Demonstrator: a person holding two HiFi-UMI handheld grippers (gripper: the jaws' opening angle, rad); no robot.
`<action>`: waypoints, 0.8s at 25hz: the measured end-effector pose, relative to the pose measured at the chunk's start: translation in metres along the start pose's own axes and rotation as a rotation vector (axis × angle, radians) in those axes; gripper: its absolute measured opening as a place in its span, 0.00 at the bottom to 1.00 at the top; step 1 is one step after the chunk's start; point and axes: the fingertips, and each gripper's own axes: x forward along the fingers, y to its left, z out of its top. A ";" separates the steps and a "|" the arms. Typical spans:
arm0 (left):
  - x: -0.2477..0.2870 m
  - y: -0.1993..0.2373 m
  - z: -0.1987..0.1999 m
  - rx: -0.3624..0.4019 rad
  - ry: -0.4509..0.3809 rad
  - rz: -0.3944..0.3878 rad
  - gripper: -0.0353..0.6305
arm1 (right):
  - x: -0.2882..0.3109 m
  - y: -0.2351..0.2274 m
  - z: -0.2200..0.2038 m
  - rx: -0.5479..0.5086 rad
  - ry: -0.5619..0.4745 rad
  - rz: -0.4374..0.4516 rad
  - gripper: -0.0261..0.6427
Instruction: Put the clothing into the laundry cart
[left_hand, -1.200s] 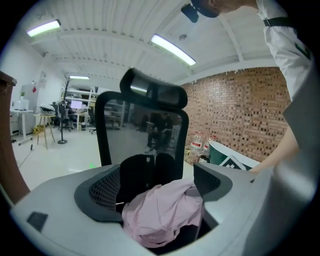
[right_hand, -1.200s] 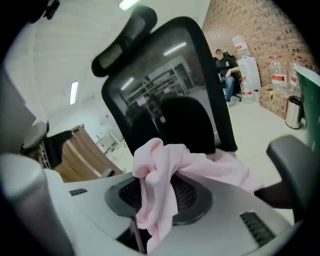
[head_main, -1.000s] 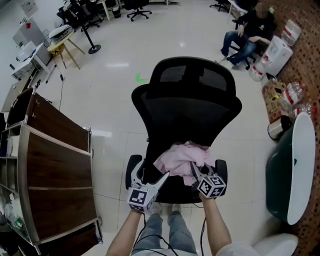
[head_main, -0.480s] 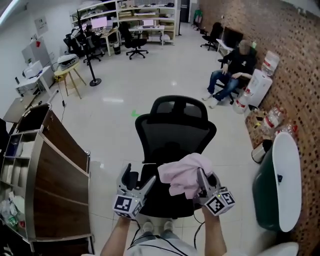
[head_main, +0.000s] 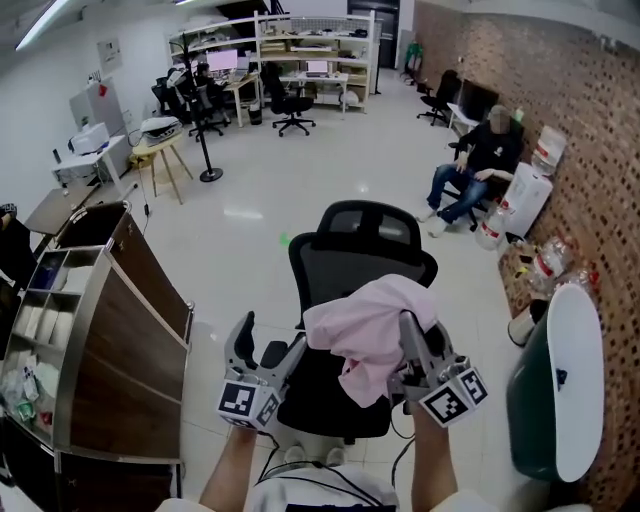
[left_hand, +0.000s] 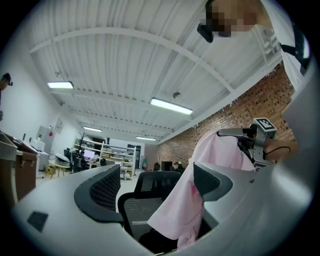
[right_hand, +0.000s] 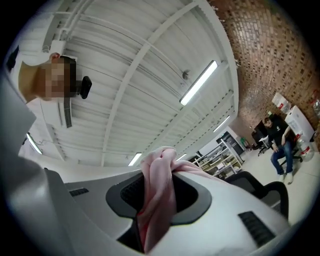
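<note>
A pink garment (head_main: 362, 335) hangs bunched above the seat of a black office chair (head_main: 365, 250), clear of the cushion. My right gripper (head_main: 409, 330) is shut on its upper folds; in the right gripper view the cloth (right_hand: 159, 192) is pinched between both pads of the right gripper (right_hand: 155, 186). My left gripper (head_main: 268, 342) stands open to the left of the cloth, holding nothing. In the left gripper view the garment (left_hand: 182, 207) hangs beyond the left gripper (left_hand: 157, 187), by its right pad, with the chair (left_hand: 145, 197) behind.
A brown wooden shelf trolley (head_main: 115, 330) stands at the left. A dark green tub with a white oval top (head_main: 560, 390) is at the right edge. A person sits on a chair (head_main: 480, 170) by the brick wall. Desks and office chairs fill the far room.
The right gripper has lifted the pink garment off the chair seat. The left gripper has drawn away from the cloth to the left. The head view has tilted up.
</note>
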 end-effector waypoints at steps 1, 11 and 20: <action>-0.007 0.005 0.003 0.005 -0.005 0.024 0.71 | 0.006 0.008 -0.002 0.005 0.004 0.027 0.22; -0.147 0.089 0.046 0.123 -0.017 0.444 0.71 | 0.082 0.150 -0.057 0.171 0.094 0.462 0.22; -0.365 0.136 0.088 0.164 -0.045 0.872 0.71 | 0.097 0.348 -0.119 0.370 0.196 0.836 0.22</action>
